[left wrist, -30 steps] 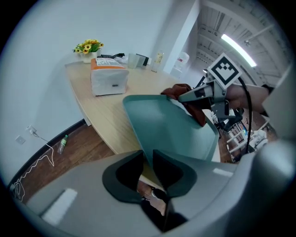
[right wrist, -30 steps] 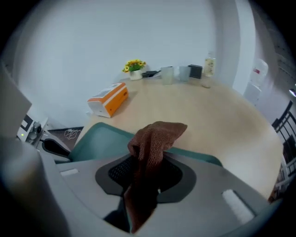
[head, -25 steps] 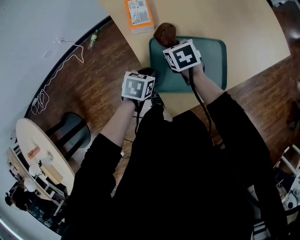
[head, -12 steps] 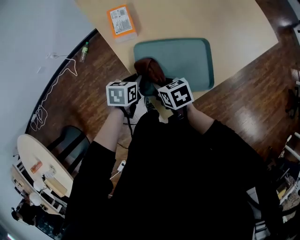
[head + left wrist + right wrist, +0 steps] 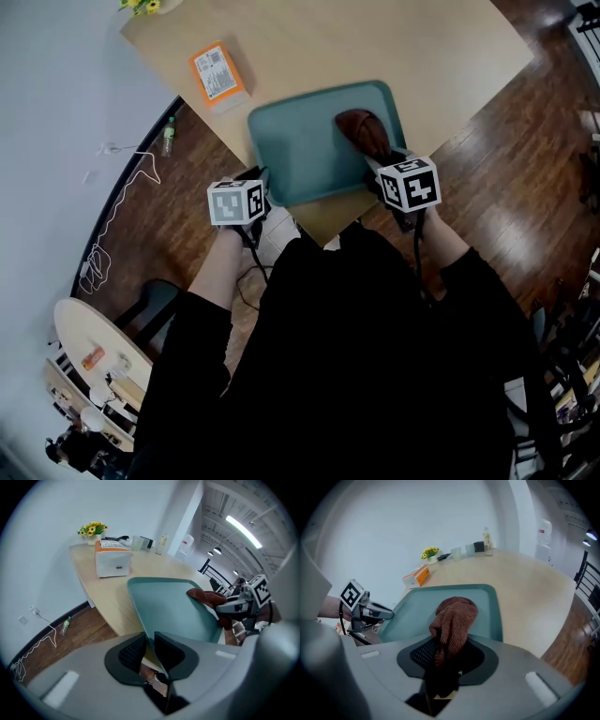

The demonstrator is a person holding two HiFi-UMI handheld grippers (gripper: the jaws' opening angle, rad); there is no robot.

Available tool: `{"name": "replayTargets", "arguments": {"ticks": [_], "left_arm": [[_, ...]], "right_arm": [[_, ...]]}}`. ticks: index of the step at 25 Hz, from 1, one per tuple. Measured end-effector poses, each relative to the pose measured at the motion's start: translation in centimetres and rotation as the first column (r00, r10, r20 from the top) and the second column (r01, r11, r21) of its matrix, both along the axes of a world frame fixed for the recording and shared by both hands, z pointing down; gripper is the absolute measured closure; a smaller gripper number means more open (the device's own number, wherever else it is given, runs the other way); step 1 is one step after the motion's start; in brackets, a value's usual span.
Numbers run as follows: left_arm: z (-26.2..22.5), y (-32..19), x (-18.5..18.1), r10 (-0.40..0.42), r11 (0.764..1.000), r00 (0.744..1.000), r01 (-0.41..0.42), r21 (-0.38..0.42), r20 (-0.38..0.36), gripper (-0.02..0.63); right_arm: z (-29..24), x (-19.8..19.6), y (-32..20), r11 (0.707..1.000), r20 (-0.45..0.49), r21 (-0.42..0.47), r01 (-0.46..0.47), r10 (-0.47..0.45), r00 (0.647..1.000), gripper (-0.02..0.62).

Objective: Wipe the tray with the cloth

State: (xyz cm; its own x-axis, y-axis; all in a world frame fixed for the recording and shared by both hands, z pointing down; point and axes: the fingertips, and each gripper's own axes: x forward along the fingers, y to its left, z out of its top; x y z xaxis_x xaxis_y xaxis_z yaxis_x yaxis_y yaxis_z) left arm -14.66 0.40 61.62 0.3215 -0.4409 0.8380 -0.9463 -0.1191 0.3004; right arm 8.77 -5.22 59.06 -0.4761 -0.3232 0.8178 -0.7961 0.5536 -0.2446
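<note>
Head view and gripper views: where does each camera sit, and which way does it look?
Head view: on the person's head, looking steeply down at the tray on the table; both black sleeves show.
Left gripper view: rides the left tool, looking along jaws shut on the tray's edge; the tool's grey body shows.
Right gripper view: rides the right tool, looking across the tray; its jaws grip the brown cloth.
Shared: each gripper view catches the other tool; all show the tray.

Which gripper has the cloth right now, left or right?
The right gripper, shut on the brown cloth over the tray. The left gripper only pinches the tray's near edge.
</note>
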Motion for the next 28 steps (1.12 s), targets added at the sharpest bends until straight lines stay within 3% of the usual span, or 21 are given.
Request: {"name": "replayTargets", "arguments": {"ticks": [5,10,13,17,23,26,28], "left_arm": [[0.1,0.1,-0.2,0.000,1.000,1.000,0.000,0.003,0.030,0.565],[0.4,0.6,0.1,-0.001,1.000,0.999,0.002,-0.016,0.037,0.565],[0.4,0.7,0.3,0.001,1.000,0.999,0.000,-0.026,0.039,0.565],[0.3,0.2,0.1,0.004,1.000,0.999,-0.003,-0.024,0.041,0.565],[0.3,0.3,-0.1,-0.004,1.000,1.000,0.004,-0.029,0.019,0.565],[0.2,0.4,-0.2,-0.005,1.000,1.000,0.005,-0.028,0.018,0.565],[0.2,0.5,0.1,-0.006,1.000,1.000,0.006,-0.028,0.016,0.565]], "right_arm": [[-0.4,3.6,-3.5,0.994,-0.025,0.047,-0.095,0.096,0.995,0.480],[-0.8,2.7,-7.0,0.991,-0.046,0.077,-0.111,0.115,0.992,0.482],[-1.0,-0.7,-6.9,0.997,-0.037,0.068,-0.040,0.043,0.998,0.481],[-1.1,-7.9,-3.9,0.991,-0.019,0.051,0.125,-0.124,0.992,0.482],[-2.4,-19.1,3.5,0.932,0.080,0.015,0.363,-0.363,0.928,0.481],[-2.5,-20.1,5.4,0.899,0.066,0.031,0.437,-0.438,0.897,0.480],[-1.9,-18.5,4.9,0.910,0.053,0.031,0.414,-0.416,0.908,0.481]]}}
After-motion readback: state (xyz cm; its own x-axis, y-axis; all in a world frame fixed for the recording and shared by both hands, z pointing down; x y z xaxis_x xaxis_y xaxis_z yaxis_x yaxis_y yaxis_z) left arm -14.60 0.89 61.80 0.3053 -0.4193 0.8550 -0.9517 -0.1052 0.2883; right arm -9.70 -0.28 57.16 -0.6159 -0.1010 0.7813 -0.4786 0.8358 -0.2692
